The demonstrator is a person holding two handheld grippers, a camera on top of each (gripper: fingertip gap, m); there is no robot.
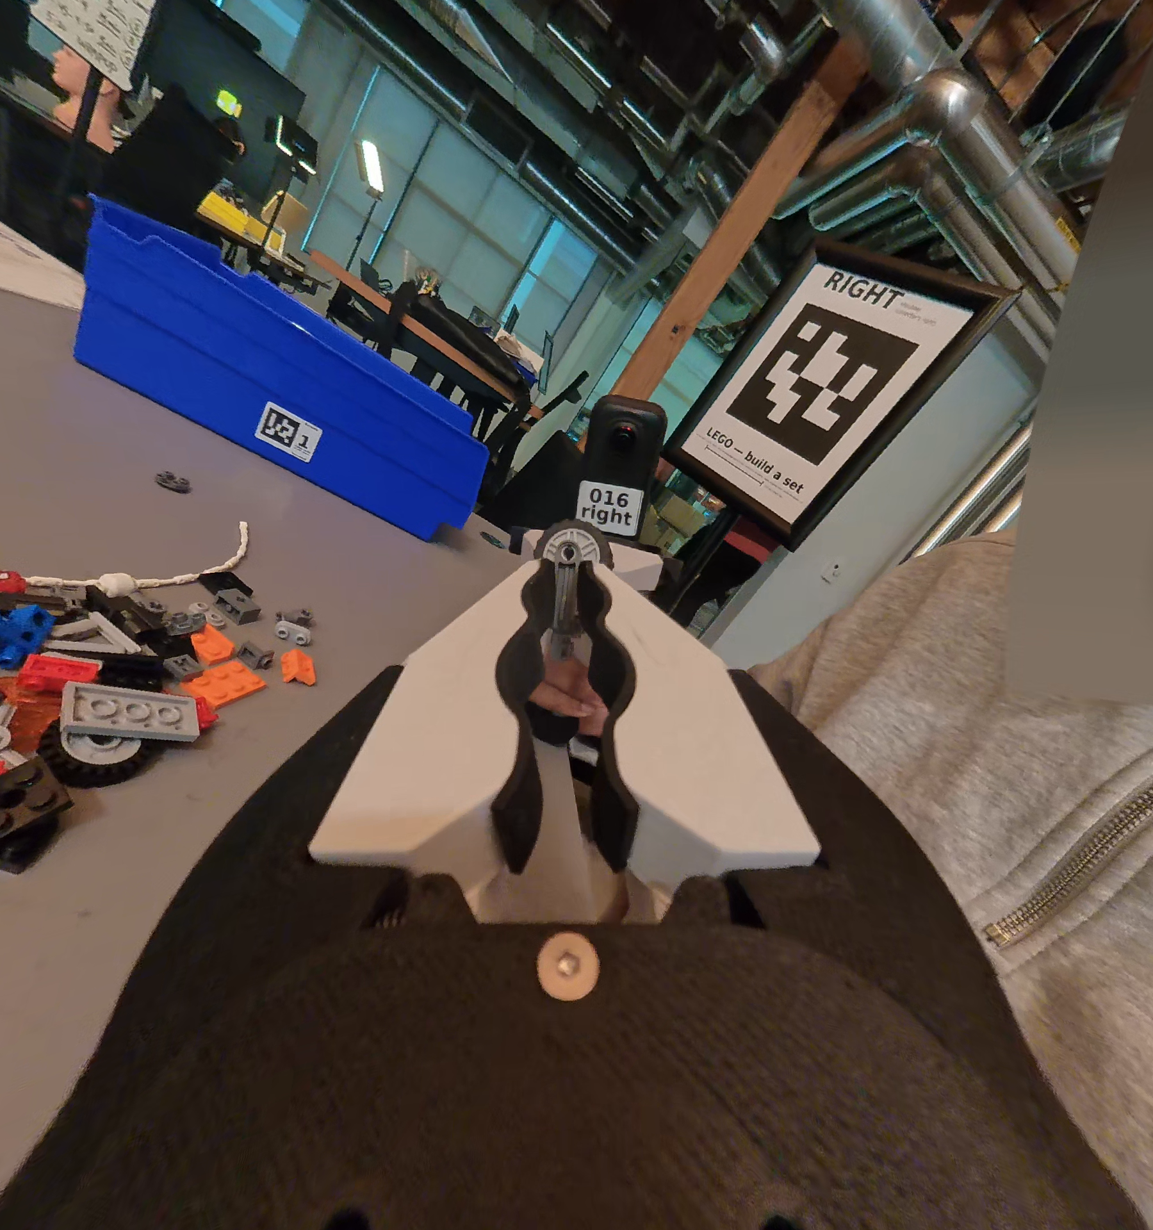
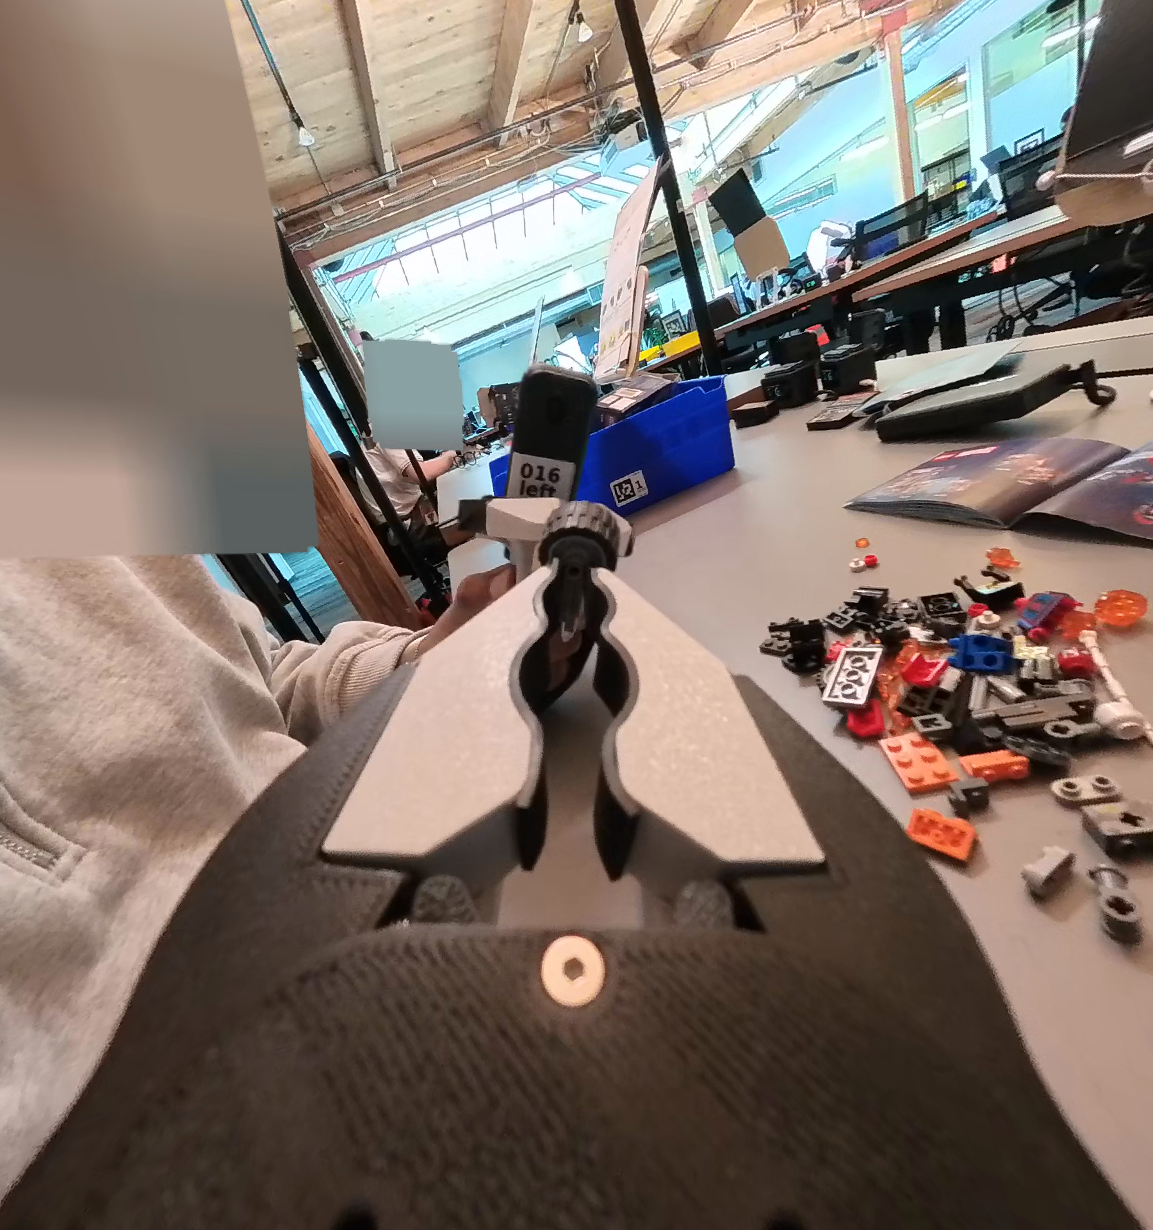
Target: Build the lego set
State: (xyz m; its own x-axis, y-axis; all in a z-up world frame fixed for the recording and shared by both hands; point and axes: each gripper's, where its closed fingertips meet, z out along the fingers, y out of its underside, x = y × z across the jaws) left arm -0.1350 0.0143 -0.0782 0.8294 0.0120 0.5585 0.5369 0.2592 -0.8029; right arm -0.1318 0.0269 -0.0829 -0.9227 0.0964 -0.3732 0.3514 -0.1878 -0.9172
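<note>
Left gripper [image 1: 566, 599] was raised above the table, pointed forward and slightly upward; its white fingers [image 1: 467, 699] were drawn close together, black wavy pads nearly meeting, pinching a small piece at the tips. Right gripper [image 2: 570, 592] faced it tip to tip, its fingers [image 2: 687, 732] likewise closed to a narrow gap, clamped on the opposite end. A hand [image 2: 477, 592] showed behind the left gripper, sleeve [image 2: 334, 659] grey.
</note>
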